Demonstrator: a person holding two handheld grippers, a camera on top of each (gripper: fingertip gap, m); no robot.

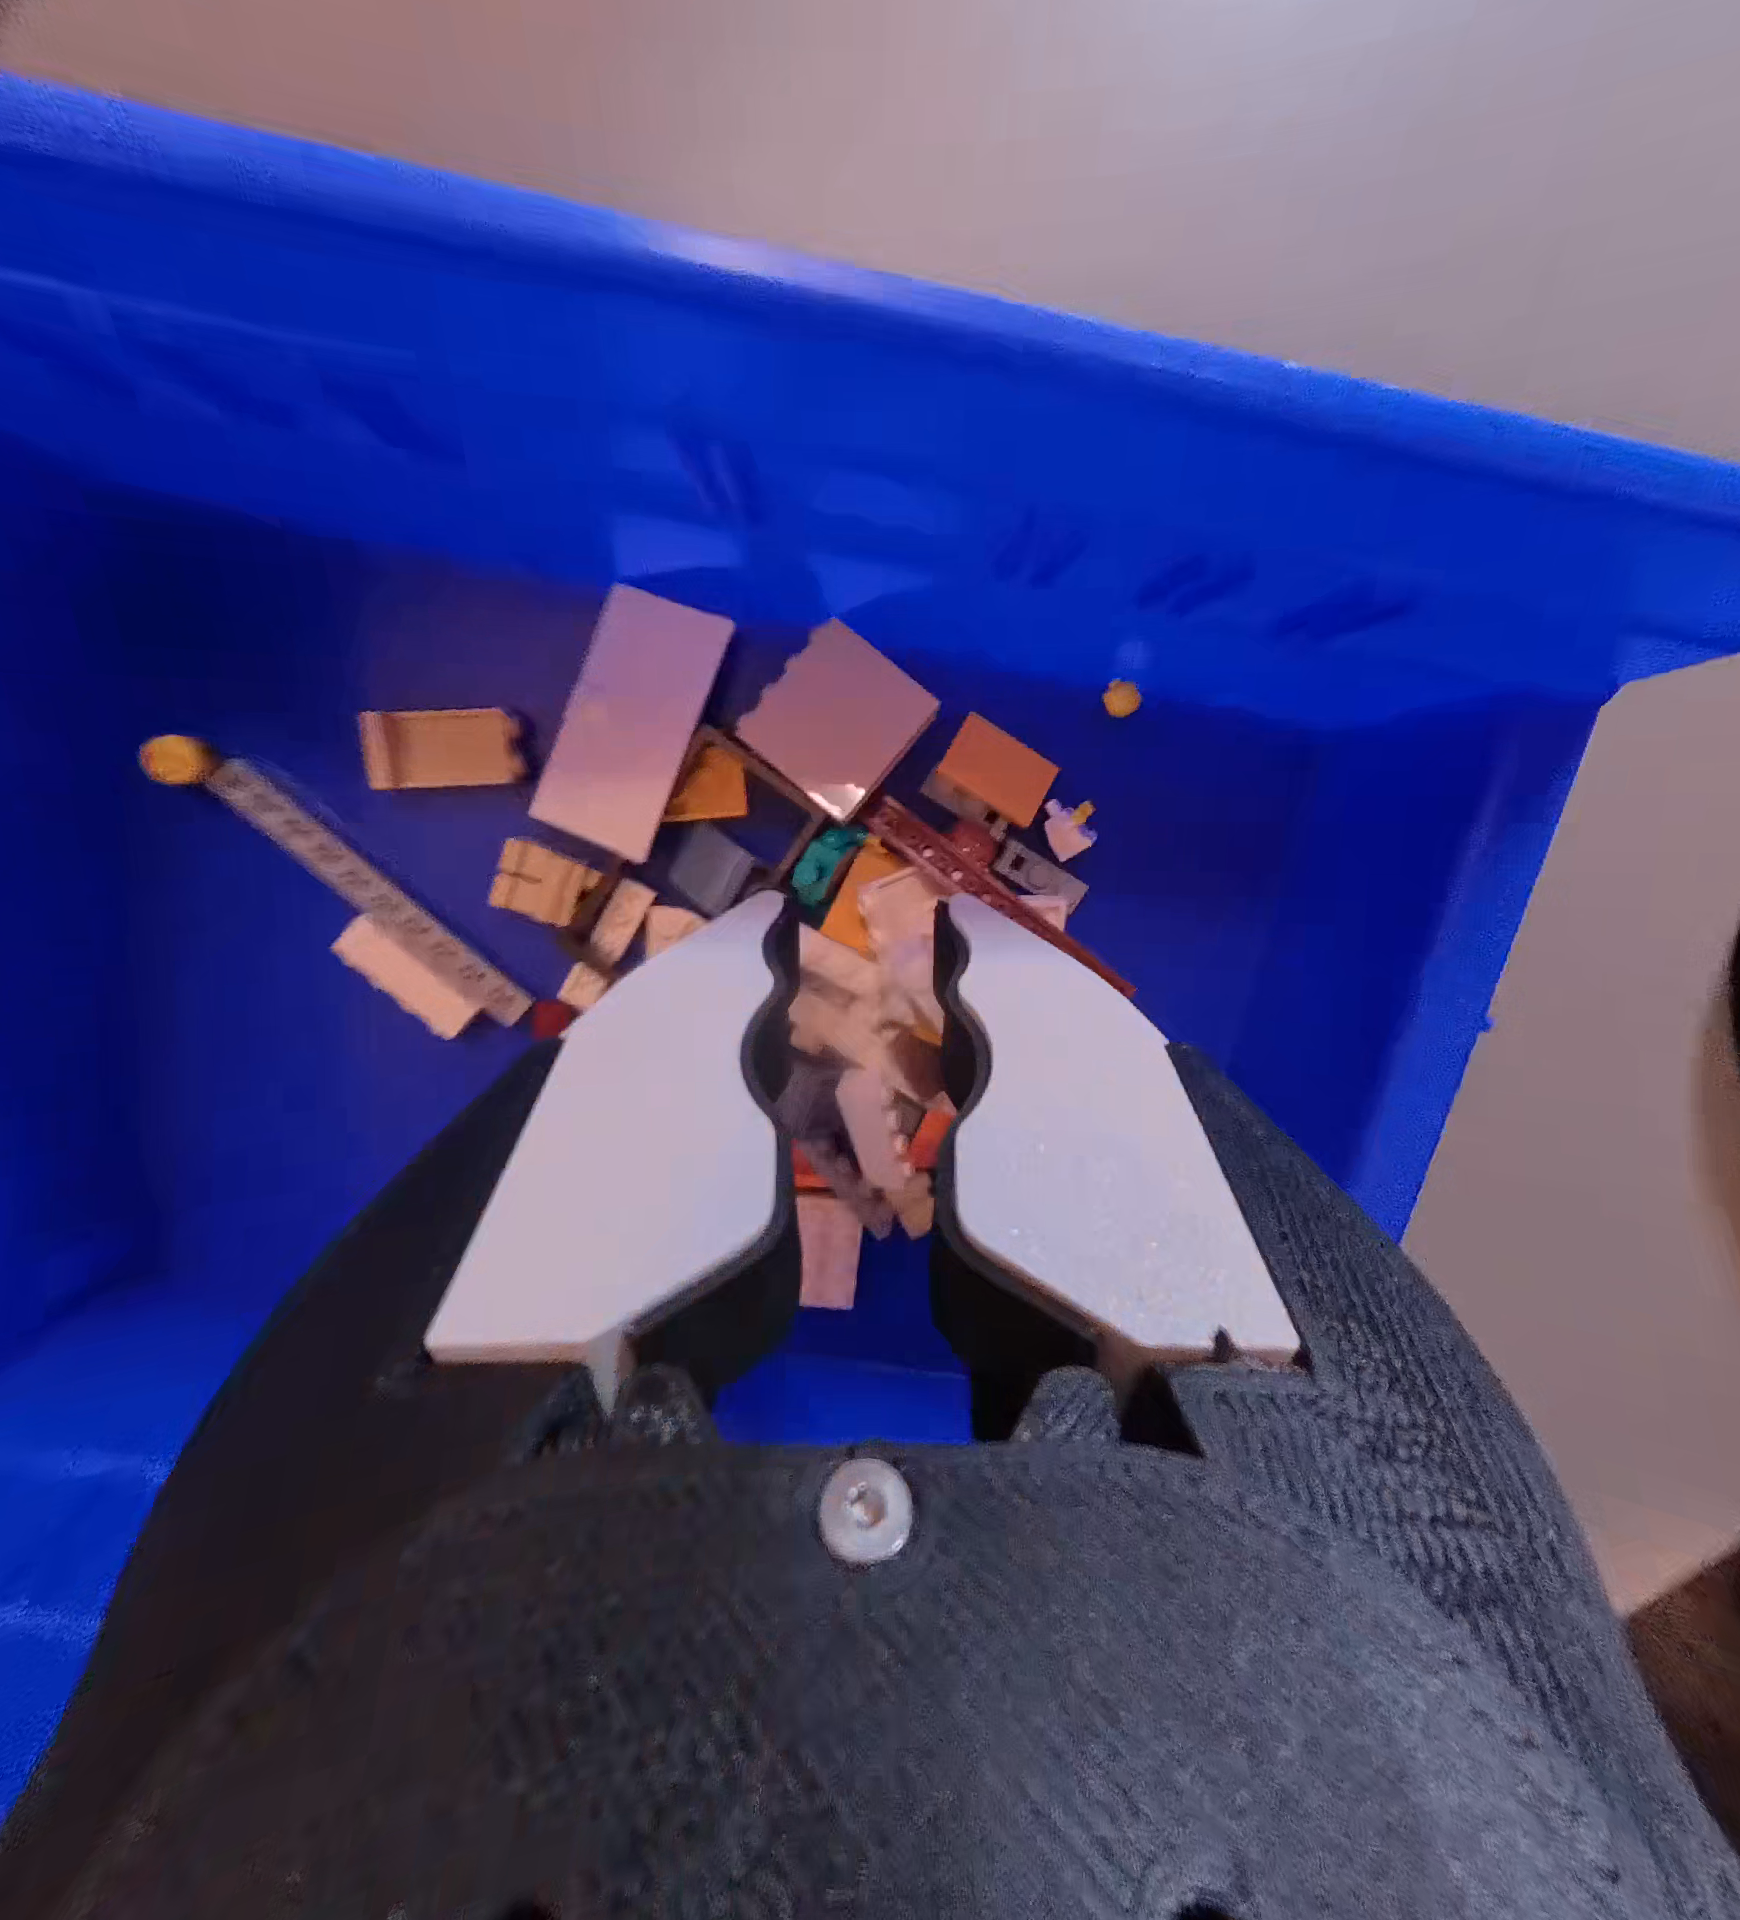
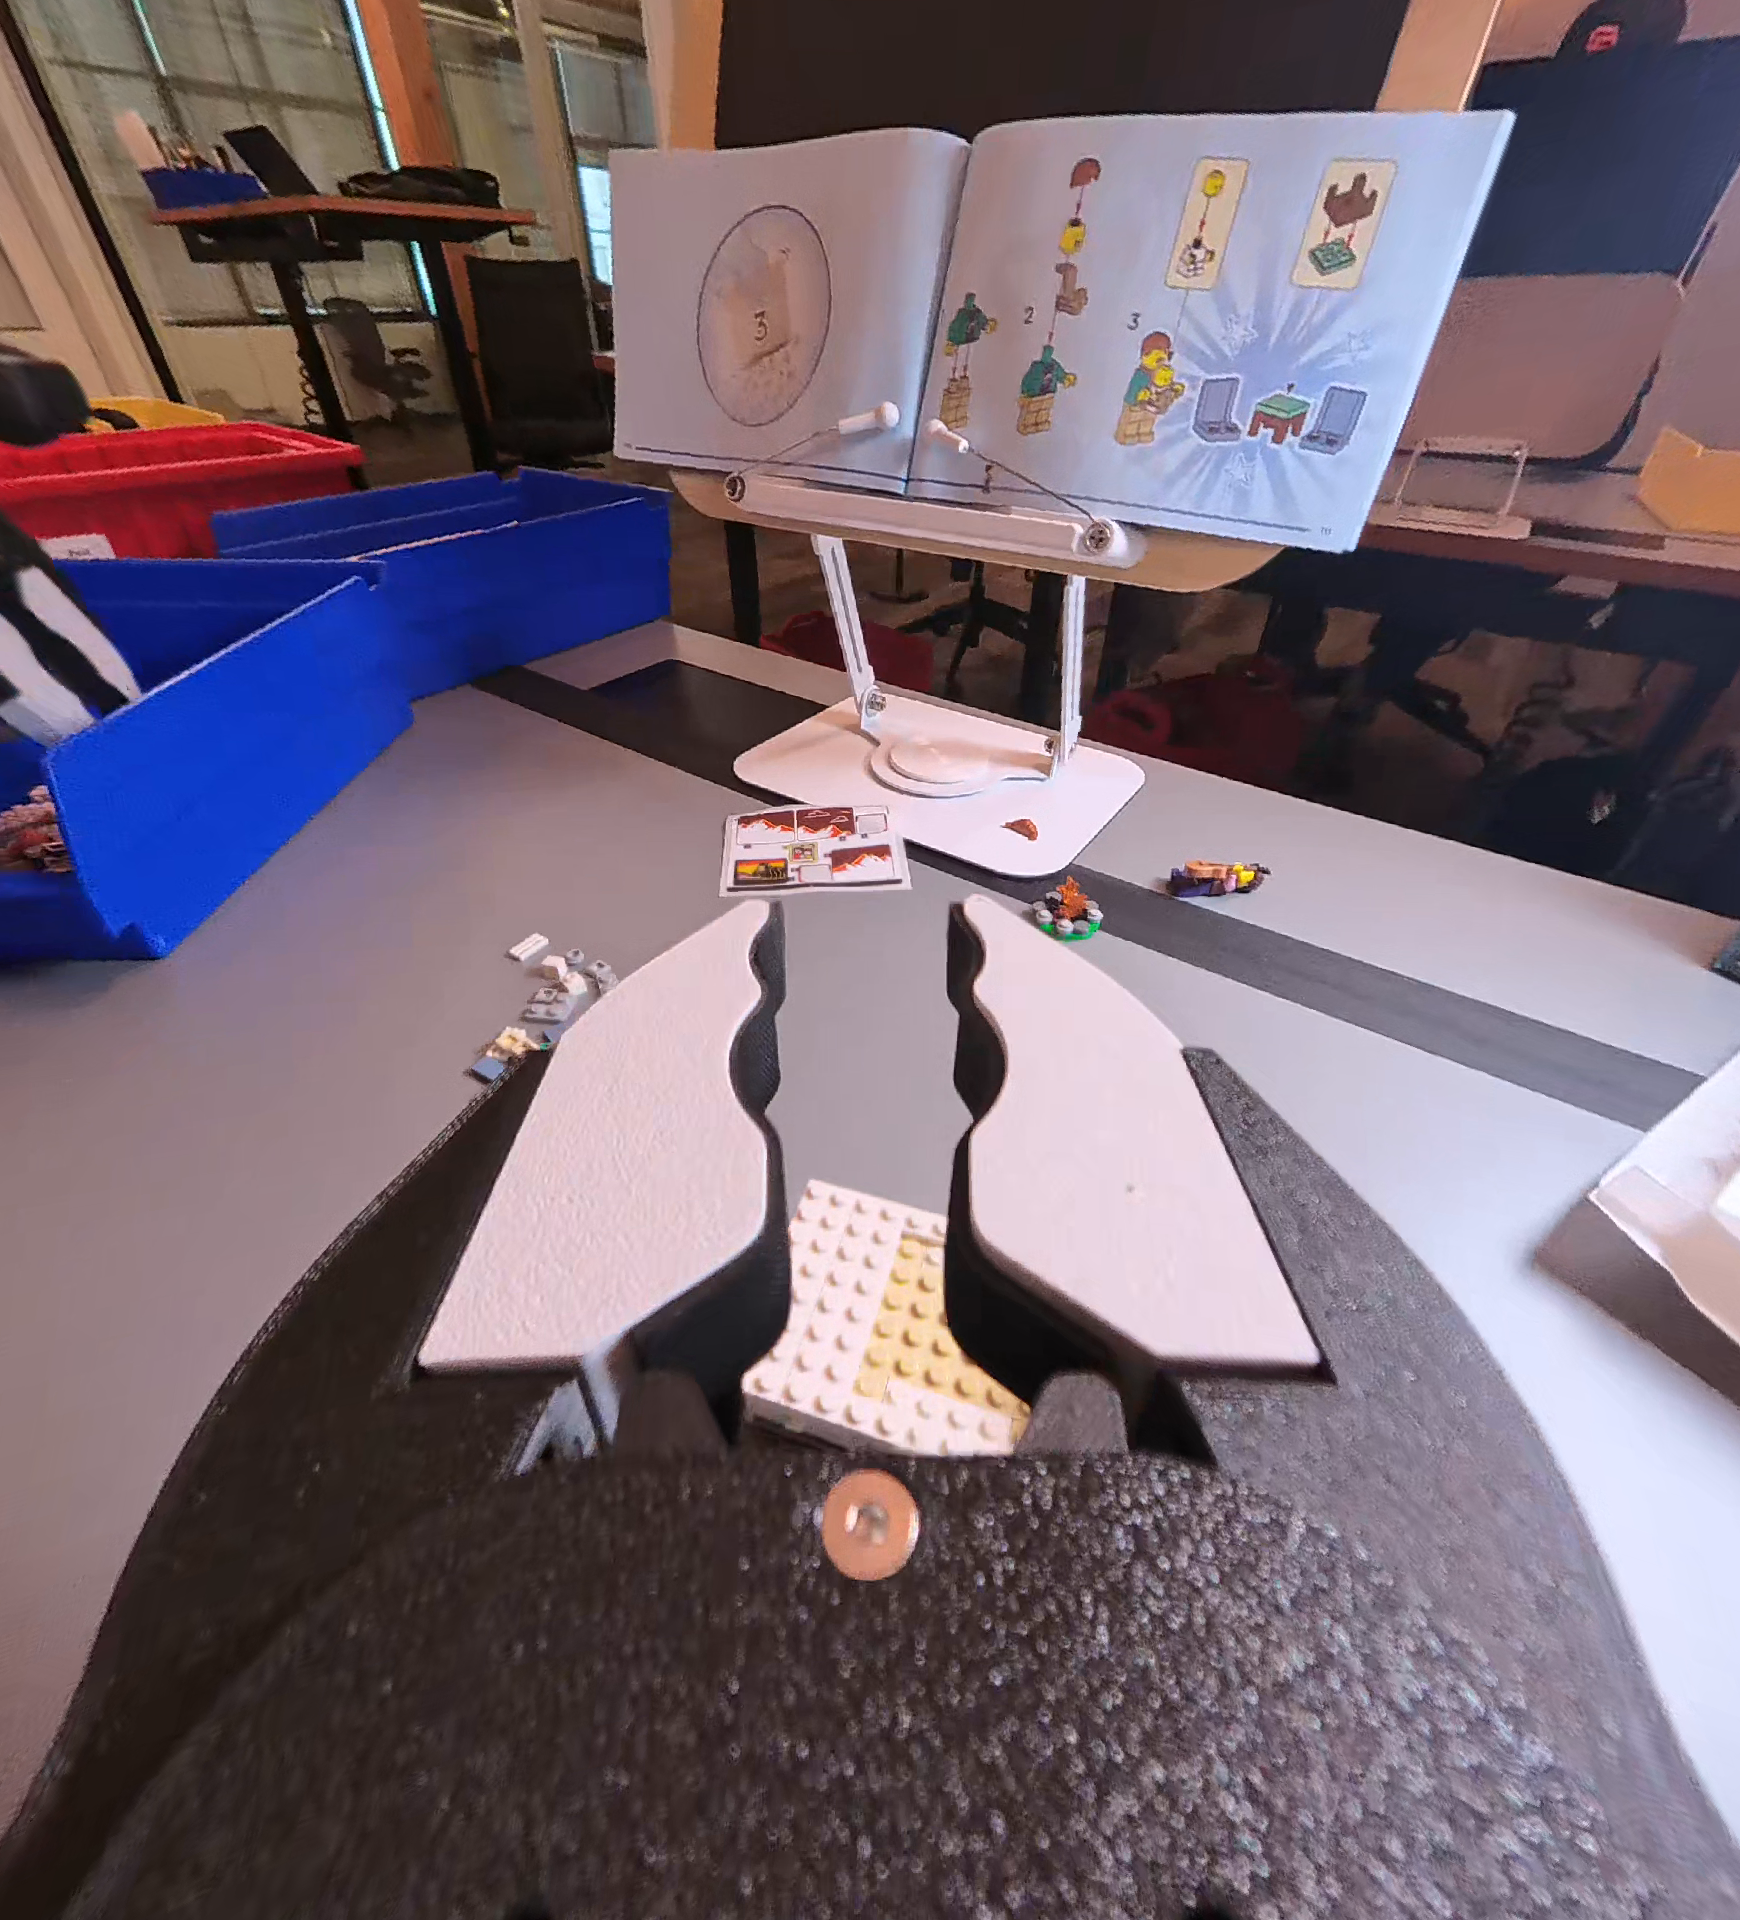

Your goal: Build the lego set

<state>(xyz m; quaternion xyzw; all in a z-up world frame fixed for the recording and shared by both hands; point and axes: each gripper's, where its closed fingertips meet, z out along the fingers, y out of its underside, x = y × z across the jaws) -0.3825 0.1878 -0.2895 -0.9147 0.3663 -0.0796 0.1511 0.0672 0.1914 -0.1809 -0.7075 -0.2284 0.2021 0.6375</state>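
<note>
Reaching into the blue bin (image 1: 949, 436), your left gripper (image 1: 866, 914), jaws narrowly parted and empty, risks pinching 2 tangled bricks (image 1: 876, 1039); right gripper (image 2: 866, 914) hangs parted, empty.

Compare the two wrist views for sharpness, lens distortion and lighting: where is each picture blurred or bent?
Left wrist view: motion-smeared; the lego pieces and the blue bin look soft, and one tile shows a small bright glare. Right wrist view: sharper in the middle, where the instruction booklet on its stand is crisp; wide-angle bending curves the table and the edges go soft; daylight comes from windows behind.
</note>
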